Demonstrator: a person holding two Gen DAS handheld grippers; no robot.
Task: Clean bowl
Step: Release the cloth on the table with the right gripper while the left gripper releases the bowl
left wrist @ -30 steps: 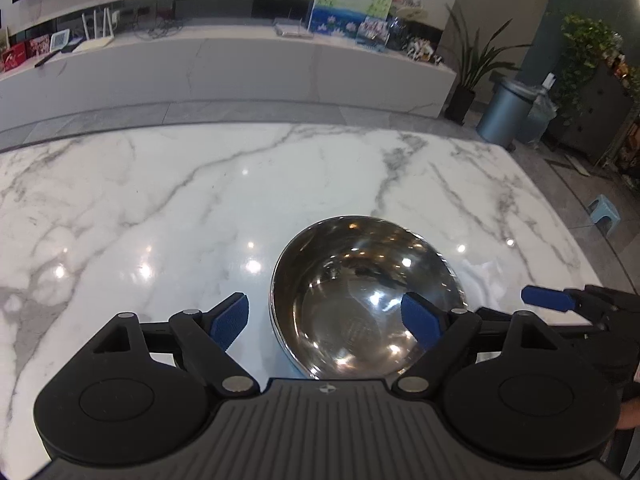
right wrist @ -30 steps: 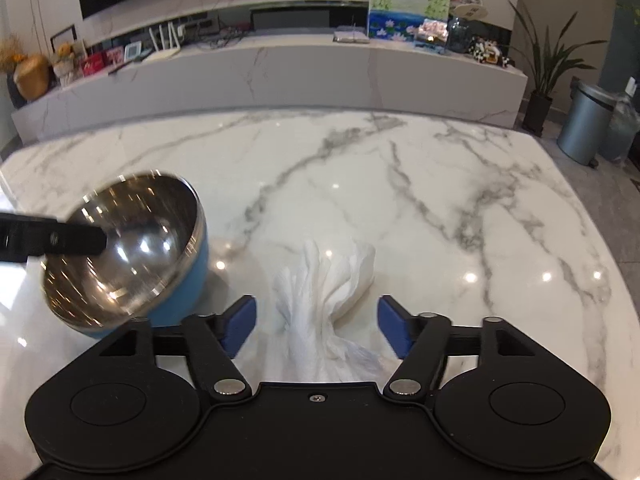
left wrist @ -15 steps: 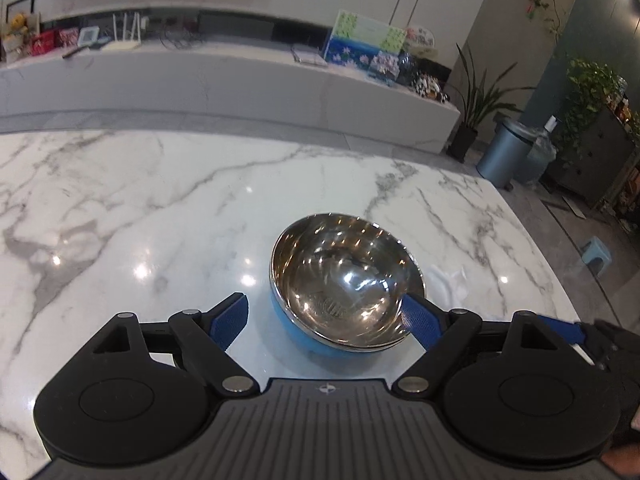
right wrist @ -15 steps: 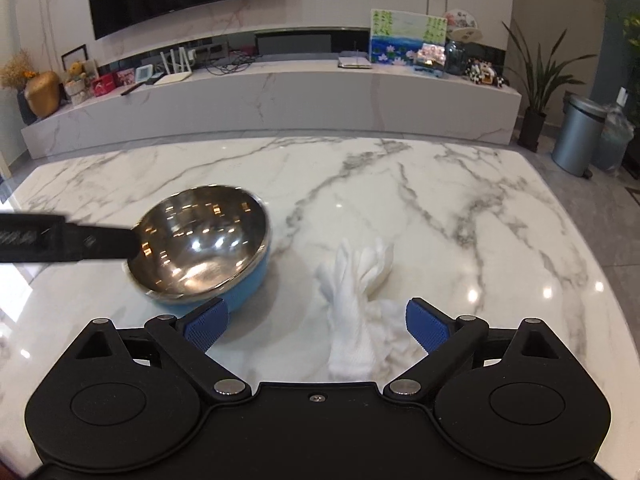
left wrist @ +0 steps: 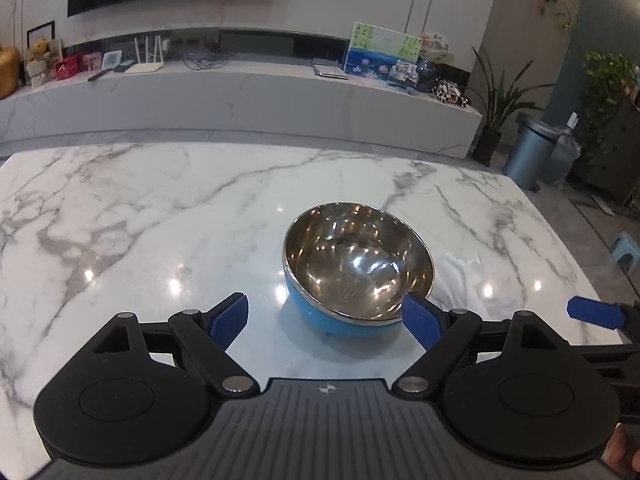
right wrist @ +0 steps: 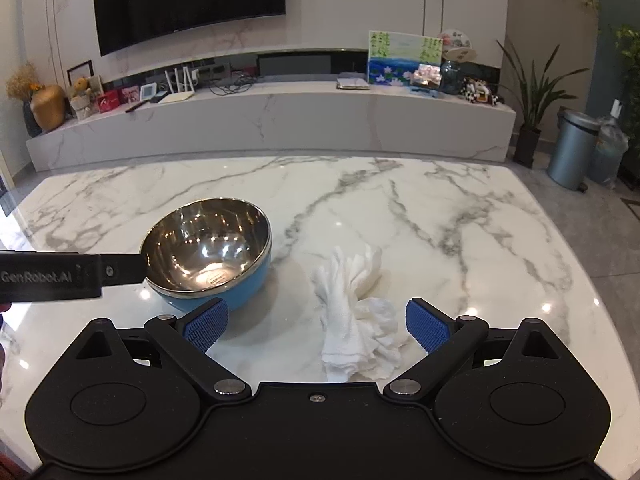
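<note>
Here, bowl (right wrist: 208, 248) on marble table (right wrist: 440, 216), white cloth (right wrist: 352, 312) beside

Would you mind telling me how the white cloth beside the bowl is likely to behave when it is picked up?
The white cloth lies crumpled in soft folds, so it will probably droop limply. It looks thin, likely light. On the glossy marble table it may slide if pushed.

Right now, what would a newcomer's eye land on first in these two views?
The shiny steel bowl with a blue outside, sitting left of centre on the marble table. Right of it lies a crumpled white cloth, between the right gripper's open fingers. The left gripper is open beside the bowl.
</note>
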